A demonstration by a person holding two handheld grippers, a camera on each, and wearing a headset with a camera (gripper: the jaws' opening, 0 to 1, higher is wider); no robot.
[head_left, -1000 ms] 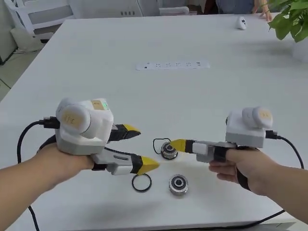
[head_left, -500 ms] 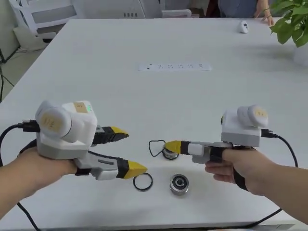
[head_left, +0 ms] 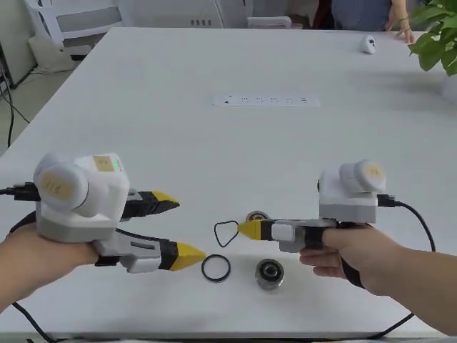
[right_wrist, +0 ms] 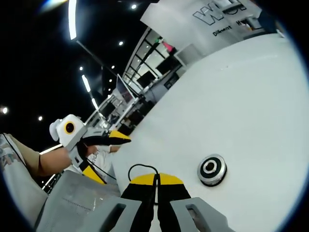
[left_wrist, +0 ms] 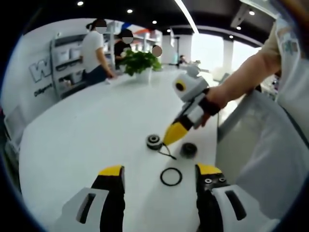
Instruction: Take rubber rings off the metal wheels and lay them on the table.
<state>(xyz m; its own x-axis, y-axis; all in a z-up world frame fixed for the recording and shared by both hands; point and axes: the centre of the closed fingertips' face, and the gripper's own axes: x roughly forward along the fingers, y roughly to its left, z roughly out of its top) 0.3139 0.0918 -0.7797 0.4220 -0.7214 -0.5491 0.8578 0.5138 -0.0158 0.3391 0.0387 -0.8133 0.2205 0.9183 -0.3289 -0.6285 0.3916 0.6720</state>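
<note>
While tight in the right tongs [head_left: 243, 229], rubber ring [head_left: 223, 234] beside wheel [head_left: 255, 216].

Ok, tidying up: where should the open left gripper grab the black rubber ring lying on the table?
Probably pinch the black rubber ring across its thin band from above, one jaw inside the loop: it lies flat on the white table.

The far metal wheel [head_left: 255, 215] sat half hidden behind the right claw [head_left: 243, 229], just its top rim peeking out. The rubber ring [head_left: 216, 231] ran out of sight between the pressed-together jaws, its pinched stretch unseen. At the counter's [head_left: 178, 86] far end, a small white object [head_left: 369, 45] was too tiny to identify, and the picture's edge cut off the plant [head_left: 439, 39].
</note>
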